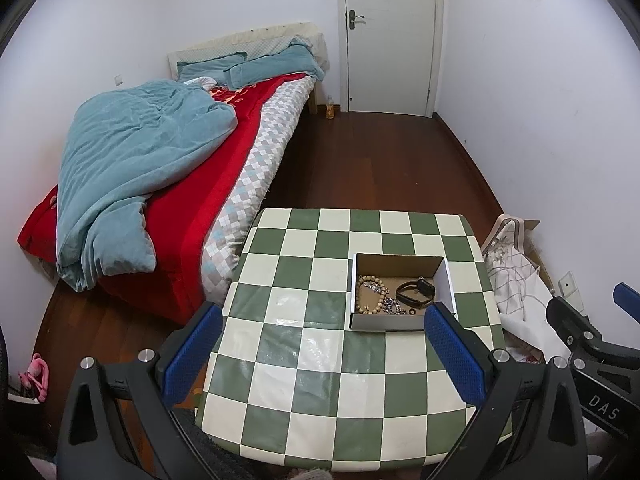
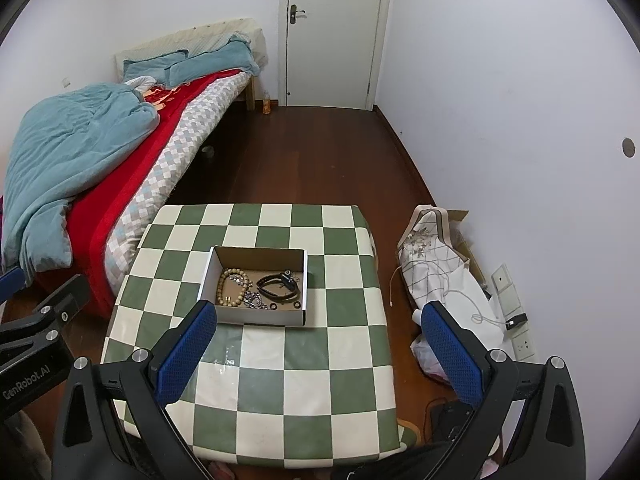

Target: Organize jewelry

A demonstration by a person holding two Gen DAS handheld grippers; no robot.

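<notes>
A small open cardboard box (image 1: 448, 280) (image 2: 208, 276) stands on the green-and-white checkered table (image 1: 304, 360) (image 2: 320, 360). Inside lie a wooden bead bracelet (image 1: 362, 296) (image 2: 223, 284), a silvery chain (image 1: 394, 305) (image 2: 253, 300), a black watch (image 1: 416, 291) (image 2: 278, 283) and small dark rings (image 1: 412, 311) (image 2: 297, 304). My left gripper (image 1: 322, 354) is open and empty, held above the table short of the box. My right gripper (image 2: 320, 356) is open and empty, above the table's near right part. Each gripper shows at the edge of the other's view.
A bed (image 1: 168, 184) with a teal quilt and red blanket runs along the left of the table. A patterned cloth bundle (image 2: 440, 276) and cardboard lie on the floor to the right by the wall. A closed door (image 2: 332, 32) is at the far end.
</notes>
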